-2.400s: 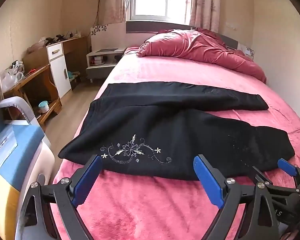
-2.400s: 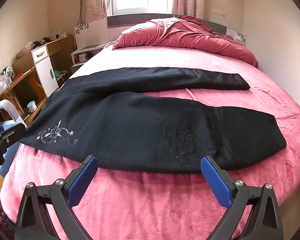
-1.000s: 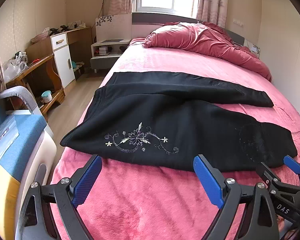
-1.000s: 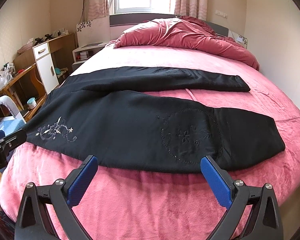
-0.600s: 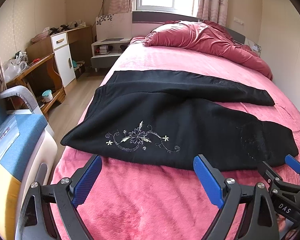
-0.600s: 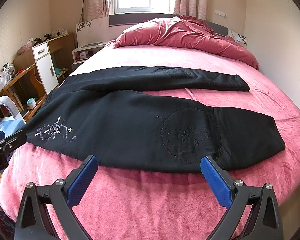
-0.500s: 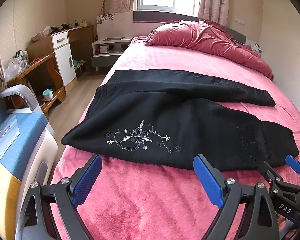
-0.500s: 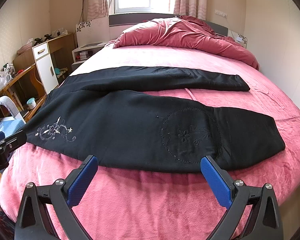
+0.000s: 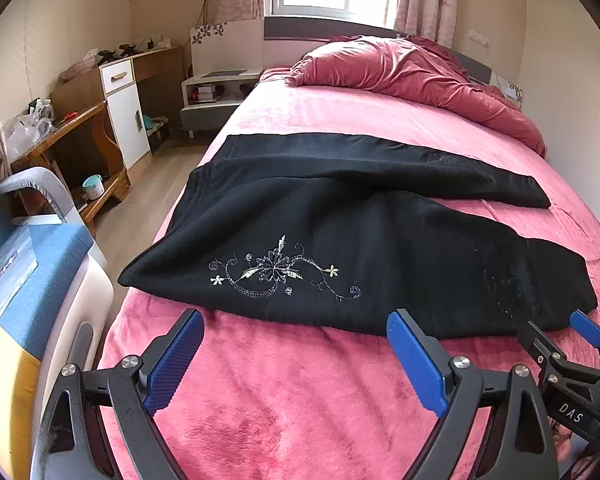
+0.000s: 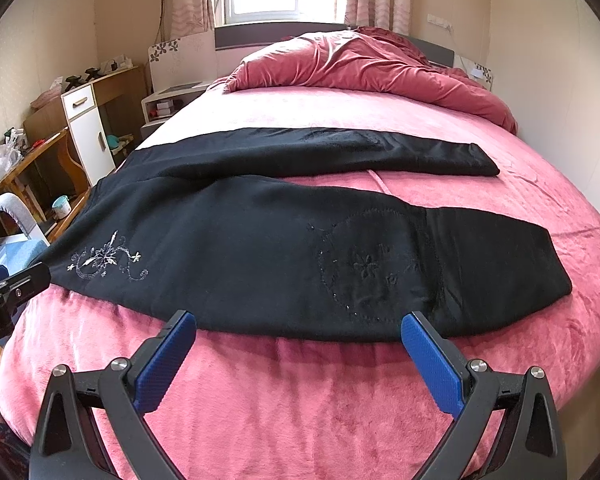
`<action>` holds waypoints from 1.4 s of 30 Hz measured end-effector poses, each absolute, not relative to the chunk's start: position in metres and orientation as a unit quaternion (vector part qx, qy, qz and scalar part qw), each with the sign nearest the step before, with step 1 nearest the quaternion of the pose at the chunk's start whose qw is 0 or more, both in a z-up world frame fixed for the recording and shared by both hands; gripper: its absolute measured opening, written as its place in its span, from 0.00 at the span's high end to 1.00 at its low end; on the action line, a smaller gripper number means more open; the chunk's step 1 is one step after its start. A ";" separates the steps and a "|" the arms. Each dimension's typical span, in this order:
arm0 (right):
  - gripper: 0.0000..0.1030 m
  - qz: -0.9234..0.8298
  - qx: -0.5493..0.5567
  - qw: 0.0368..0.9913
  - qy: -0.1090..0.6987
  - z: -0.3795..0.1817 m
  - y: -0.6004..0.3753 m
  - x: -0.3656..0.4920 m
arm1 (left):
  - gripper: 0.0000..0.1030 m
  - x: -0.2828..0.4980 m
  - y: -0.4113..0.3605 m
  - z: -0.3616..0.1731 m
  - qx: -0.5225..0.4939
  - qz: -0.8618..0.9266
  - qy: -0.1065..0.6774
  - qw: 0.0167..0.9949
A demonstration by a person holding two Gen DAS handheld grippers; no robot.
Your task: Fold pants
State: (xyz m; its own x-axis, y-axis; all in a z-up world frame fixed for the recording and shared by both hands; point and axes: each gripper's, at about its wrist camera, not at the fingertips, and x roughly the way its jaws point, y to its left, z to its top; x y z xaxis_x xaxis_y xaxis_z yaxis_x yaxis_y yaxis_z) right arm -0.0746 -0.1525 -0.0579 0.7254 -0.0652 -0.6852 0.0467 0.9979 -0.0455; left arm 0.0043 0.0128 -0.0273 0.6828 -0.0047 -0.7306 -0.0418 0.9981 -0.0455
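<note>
Black pants lie spread across the pink bed, waist at the left, both legs running to the right with a gap between them. The near leg carries a pale floral embroidery. My left gripper hovers open just short of the pants' near edge, below the embroidery, holding nothing. My right gripper is open too, just short of the near leg's edge further right. The right gripper's blue tips show at the left wrist view's right edge.
A crumpled red duvet fills the head of the bed. Left of the bed are a blue and white chair, a wooden desk, a white cabinet and a nightstand. A wall runs along the bed's right.
Both grippers stayed open. The left wrist view has crept slightly forward and upward over the pants; the right wrist view is almost unchanged.
</note>
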 end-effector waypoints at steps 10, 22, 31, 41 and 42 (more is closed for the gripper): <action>0.00 -0.025 0.004 0.927 0.375 -0.062 -0.163 -0.071 | 0.08 0.010 0.015 -0.041 -0.047 -0.007 0.425 0.904; 0.00 -0.044 0.153 0.899 0.409 -0.070 -0.269 -0.064 | 0.02 0.039 0.060 -0.077 -0.114 -0.026 0.479 0.870; 0.19 -0.161 0.363 0.845 0.359 -0.092 -0.433 -0.084 | 0.24 0.064 0.112 -0.103 -0.168 0.023 0.505 0.847; 0.52 -0.219 0.432 0.801 0.351 -0.122 -0.501 -0.051 | 0.42 0.079 0.154 -0.117 -0.253 0.041 0.501 0.826; 0.53 -0.220 0.428 0.802 0.353 -0.122 -0.500 -0.049 | 0.42 0.080 0.156 -0.118 -0.256 0.047 0.500 0.826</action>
State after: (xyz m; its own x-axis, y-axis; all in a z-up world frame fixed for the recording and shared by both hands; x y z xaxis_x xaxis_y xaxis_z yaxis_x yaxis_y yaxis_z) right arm -0.0487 -0.4996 -0.1224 0.6533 -0.0504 -0.7554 0.6555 0.5368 0.5312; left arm 0.0804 0.1558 -0.1177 0.4954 -0.1782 -0.8502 -0.3342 0.8643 -0.3759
